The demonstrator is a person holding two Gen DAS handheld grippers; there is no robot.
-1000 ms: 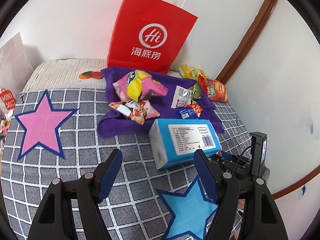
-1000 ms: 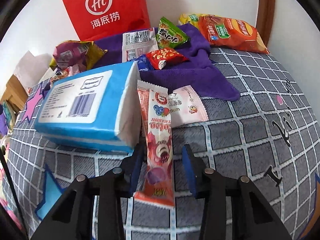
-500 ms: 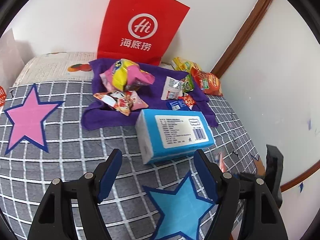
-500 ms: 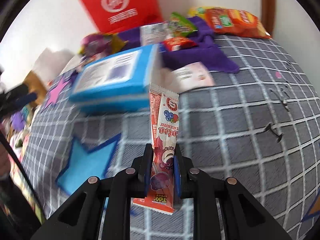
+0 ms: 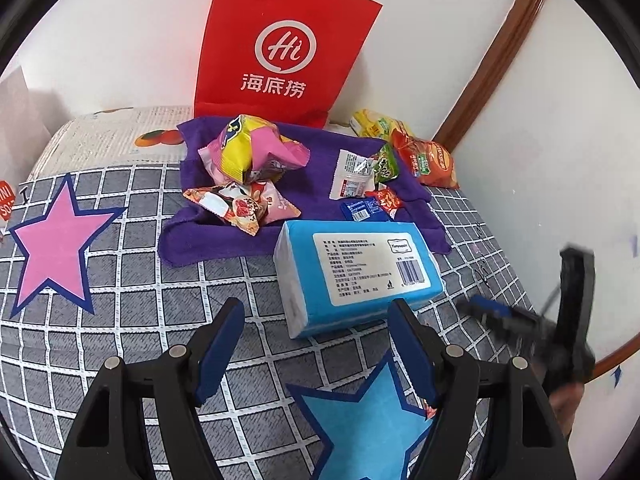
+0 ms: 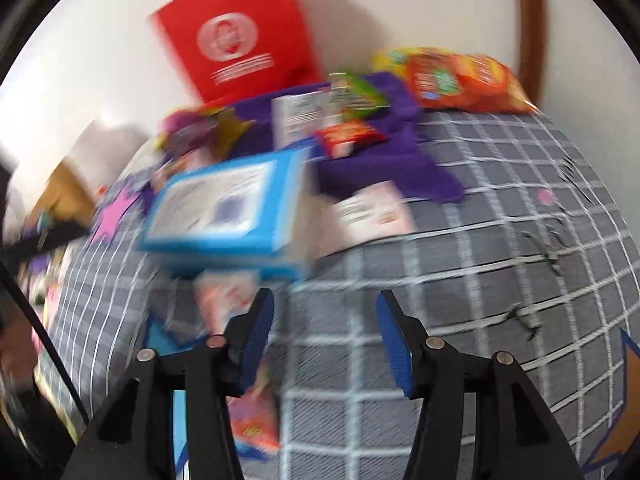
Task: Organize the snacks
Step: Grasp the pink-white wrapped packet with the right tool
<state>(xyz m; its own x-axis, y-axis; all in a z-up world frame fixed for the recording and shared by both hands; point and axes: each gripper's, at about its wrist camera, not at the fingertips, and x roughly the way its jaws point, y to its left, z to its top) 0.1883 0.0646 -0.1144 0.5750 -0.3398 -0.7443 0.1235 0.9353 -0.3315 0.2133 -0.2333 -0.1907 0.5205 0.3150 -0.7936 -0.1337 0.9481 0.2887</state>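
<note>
Several snack packets point(image 5: 256, 160) lay crinkled on a purple cloth point(image 5: 312, 208) at twelve o'clock; a red-and-pink stick packet point(image 6: 256, 416), blurred, lay at seven o'clock beside the right gripper point(image 6: 325, 340), whose fingers were opening, nothing between them. The left gripper point(image 5: 316, 344) angled downward, fingers spread, empty.

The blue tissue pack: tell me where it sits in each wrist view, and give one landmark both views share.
Left wrist view: the blue tissue pack lies right of centre on the checked cover, label up, just beyond the claw tips.
Right wrist view: the pack is left of centre, blurred, above the left finger.
Shared landmark: the red paper bag standing against the wall behind the purple cloth.
</note>
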